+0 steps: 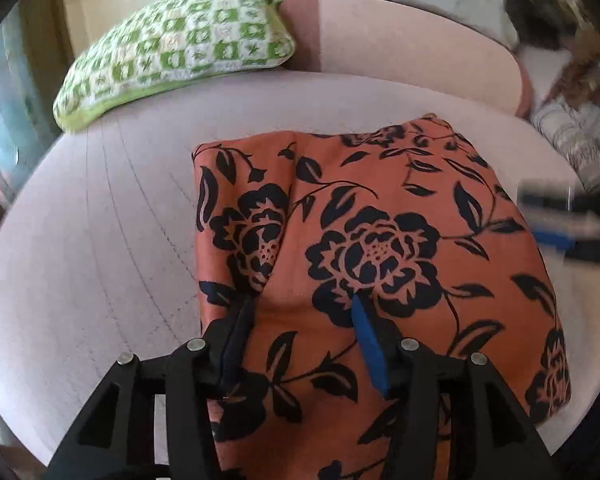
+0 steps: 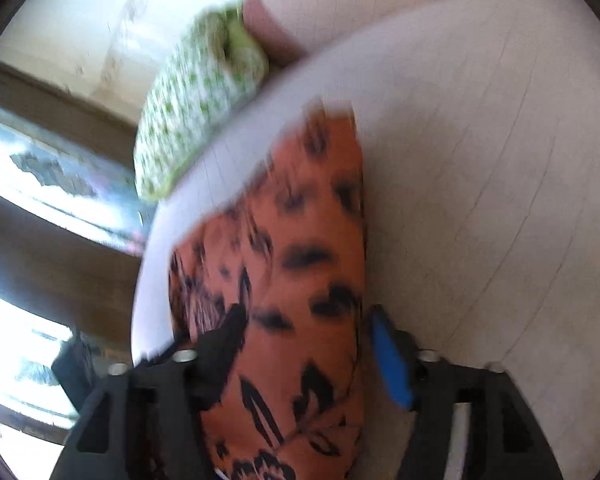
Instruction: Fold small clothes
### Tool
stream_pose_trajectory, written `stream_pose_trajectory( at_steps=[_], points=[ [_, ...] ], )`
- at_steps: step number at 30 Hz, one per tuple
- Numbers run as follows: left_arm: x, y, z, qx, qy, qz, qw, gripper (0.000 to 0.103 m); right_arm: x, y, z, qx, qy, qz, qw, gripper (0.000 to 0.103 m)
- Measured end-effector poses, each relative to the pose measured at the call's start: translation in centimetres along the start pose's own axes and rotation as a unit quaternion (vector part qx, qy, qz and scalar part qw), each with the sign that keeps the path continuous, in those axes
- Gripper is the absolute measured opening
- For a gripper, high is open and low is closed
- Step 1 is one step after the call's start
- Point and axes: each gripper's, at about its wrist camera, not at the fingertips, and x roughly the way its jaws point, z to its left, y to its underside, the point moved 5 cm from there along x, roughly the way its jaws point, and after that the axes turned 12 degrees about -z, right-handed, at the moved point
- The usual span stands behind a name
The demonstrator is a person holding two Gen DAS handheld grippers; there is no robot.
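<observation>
While over orange floral garment (image 1: 380, 240), both tools, L (image 1: 300, 312) & R (image 2: 304, 320), wide apart, nothing gripped.

We see a green-and-white checked cushion (image 1: 172, 52) at the upper left, lying on a pale pink sofa (image 1: 100, 240). At the right edge sits a striped cloth (image 1: 572, 136).

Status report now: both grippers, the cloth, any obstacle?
Left gripper jaws open over orange floral cloth. Right gripper jaws open, astride its edge. Green pillow behind, clear.

Between the jaws lies a folded rust-orange cloth (image 1: 380, 216) printed with black flowers and leaves — beyond them, a green-and-white checked cushion (image 1: 172, 48) on the pale pink sofa seat (image 1: 100, 220).
</observation>
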Motion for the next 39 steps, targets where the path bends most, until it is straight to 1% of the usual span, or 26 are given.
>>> stream_pose_trajectory(
  at_steps=[1, 3, 4, 5, 6, 7, 8, 9, 11, 13, 14, 15, 17, 18, 20, 23, 25, 27, 29, 31, 33, 34, 35, 36, 37, 39],
  points=[
    [0.1, 0.0, 0.1, -0.007, 0.002, 0.001, 1.0, 0.053, 0.0, -1.0, -0.3, 0.01, 0.003, -0.016, 1.0, 0.079],
    [0.3, 0.2, 0.4, -0.015, 0.006, 0.0, 0.9999, 0.053, 1.9, -1.6, -1.6, 0.046, 0.009, 0.006, 0.999, 0.079],
    [0.4, 0.3, 0.4, -0.016, 0.006, -0.001, 0.9999, 0.053, 3.8, -1.2, -1.8, 0.058, -0.009, 0.047, 0.997, 0.07],
    [0.4, 0.3, 0.5, -0.014, 0.005, -0.002, 0.9999, 0.053, 5.0, -0.7, -1.5, 0.053, -0.014, 0.069, 0.996, 0.039],
    [0.4, 0.4, 0.7, -0.014, 0.006, -0.002, 0.9999, 0.053, 5.2, -0.6, -0.8, 0.029, -0.002, 0.066, 0.997, 0.039],
    [0.4, 0.5, 0.8, -0.019, 0.009, -0.002, 0.9998, 0.053, 4.6, -0.8, 0.5, -0.003, 0.0, 0.054, 0.999, 0.033],
    [0.5, 0.6, 1.1, -0.026, 0.014, -0.004, 0.9995, 0.053, 3.9, -0.8, 1.3, -0.022, 0.002, 0.04, 0.999, 0.032],
    [0.3, 0.6, 0.9, -0.027, 0.016, -0.005, 0.9995, 0.053, 3.6, -0.8, 1.5, -0.03, 0.012, 0.028, 0.999, 0.031],
    [0.3, 0.5, 0.7, -0.024, 0.018, -0.004, 0.9995, 0.053, 5.0, 0.1, 0.1, -0.046, 0.056, 0.051, 0.996, 0.032],
    [0.1, 0.3, 0.9, -0.027, 0.018, -0.003, 0.9995, 0.053, 4.9, 0.4, 0.1, -0.044, 0.051, 0.041, 0.997, 0.039],
    [-0.1, 0.1, 1.0, -0.031, 0.022, -0.004, 0.9993, 0.053, 4.3, 0.2, 0.5, -0.042, 0.049, 0.035, 0.997, 0.045],
    [-0.4, 0.0, 1.2, -0.036, 0.027, -0.005, 0.999, 0.053, 3.6, 0.1, 0.9, -0.043, 0.054, 0.03, 0.997, 0.057],
    [-2.0, -0.6, 1.9, -0.06, 0.04, -0.017, 0.9972, 0.053, 1.5, -0.2, 2.4, -0.073, 0.059, 0.0, 0.996, 0.057],
    [-2.8, -0.7, 2.5, -0.074, 0.048, -0.026, 0.9957, 0.053, 0.3, -0.2, 3.4, -0.086, 0.052, -0.011, 0.995, 0.057],
    [-5.1, -0.8, 4.4, -0.109, 0.056, -0.055, 0.991, 0.056, -2.4, 0.8, 5.2, -0.094, 0.012, -0.022, 0.995, 0.058],
    [-6.2, -0.5, 7.2, -0.157, 0.072, -0.063, 0.983, 0.058, -2.8, 3.9, 7.8, -0.12, -0.025, 0.008, 0.992, 0.066],
    [-5.1, -0.5, 8.9, -0.185, 0.089, -0.048, 0.9776, 0.058, -1.2, 6.1, 7.7, -0.137, -0.015, 0.04, 0.99, 0.066],
    [-3.4, -1.0, 9.4, -0.193, 0.112, -0.029, 0.9745, 0.058, 0.4, 7.9, 7.1, -0.137, -0.004, 0.063, 0.989, 0.066],
    [-1.4, -2.2, 9.5, -0.183, 0.113, -0.016, 0.9764, 0.058, 0.3, 8.3, 7.2, -0.149, -0.002, 0.054, 0.987, 0.066],
    [1.4, -3.7, 9.0, -0.181, 0.137, 0.004, 0.9738, 0.058, 0.4, 8.3, 7.1, -0.149, 0.0, 0.058, 0.987, 0.066],
    [4.3, -4.6, 8.7, -0.176, 0.14, 0.03, 0.9738, 0.055, 0.6, 8.3, 7.2, -0.141, -0.002, 0.059, 0.988, 0.066],
    [5.2, -4.9, 8.4, -0.172, 0.148, 0.038, 0.9733, 0.047, 0.4, 8.5, 6.9, -0.141, -0.002, 0.06, 0.988, 0.066],
    [6.6, -4.9, 7.9, -0.163, 0.155, 0.06, 0.9725, 0.024, 0.6, 8.6, 6.9, -0.143, -0.003, 0.06, 0.988, 0.066],
    [7.2, -4.7, 7.8, -0.157, 0.156, 0.072, 0.9727, 0.022, 0.7, 8.8, 6.8, -0.144, -0.004, 0.061, 0.988, 0.067],
    [7.6, -4.9, 7.6, -0.144, 0.153, 0.068, 0.9753, 0.021, 0.7, 8.8, 6.8, -0.143, -0.005, 0.061, 0.988, 0.067],
    [5.9, -6.0, 6.8, -0.078, 0.14, 0.013, 0.987, 0.014, 0.6, 8.7, 6.8, -0.141, -0.01, 0.064, 0.988, 0.067]
  ],
)
